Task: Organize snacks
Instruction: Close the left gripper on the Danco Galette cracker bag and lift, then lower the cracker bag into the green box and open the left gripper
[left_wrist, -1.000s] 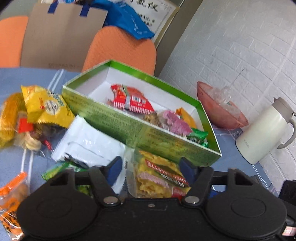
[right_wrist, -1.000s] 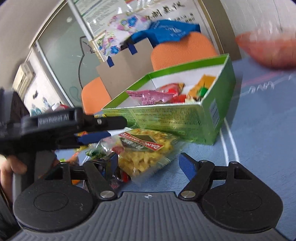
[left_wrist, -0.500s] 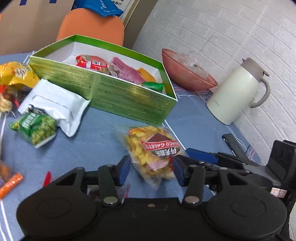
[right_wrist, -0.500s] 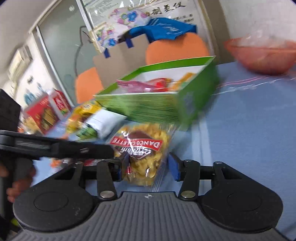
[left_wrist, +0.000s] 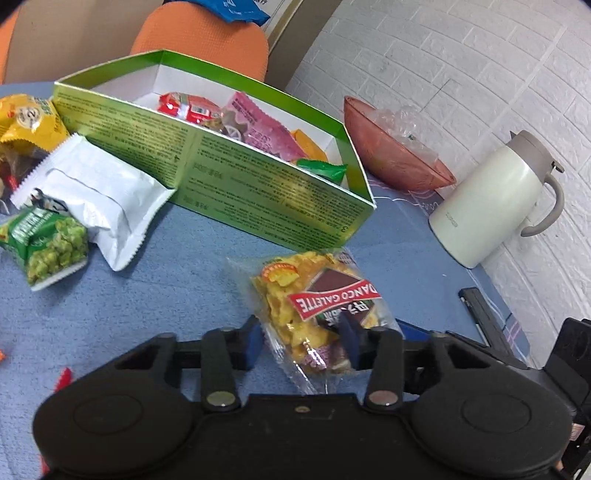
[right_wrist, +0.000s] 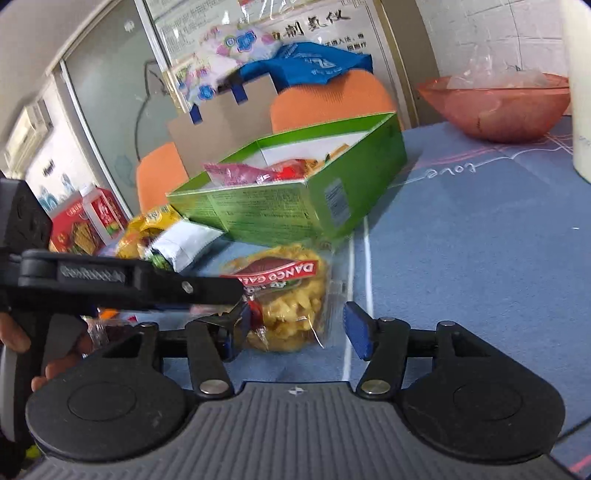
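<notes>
TARGET: clear crinkly bag of yellow galette snacks (left_wrist: 317, 306) is lying on blue tablecloth (left_wrist: 129, 302), long axis running toward green open cardboard box (left_wrist: 258, 192) | LEFT: left gripper (left_wrist: 301, 341) is straddling its near end, jaws partly closed, grip unconfirmed (you are nearest here) | RIGHT: right gripper (right_wrist: 299, 328) is gaping, empty, alongside.

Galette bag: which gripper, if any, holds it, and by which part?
The left gripper appears to pinch the galette bag at its near end, below the red label. The right gripper is open around it, not gripping.
</notes>
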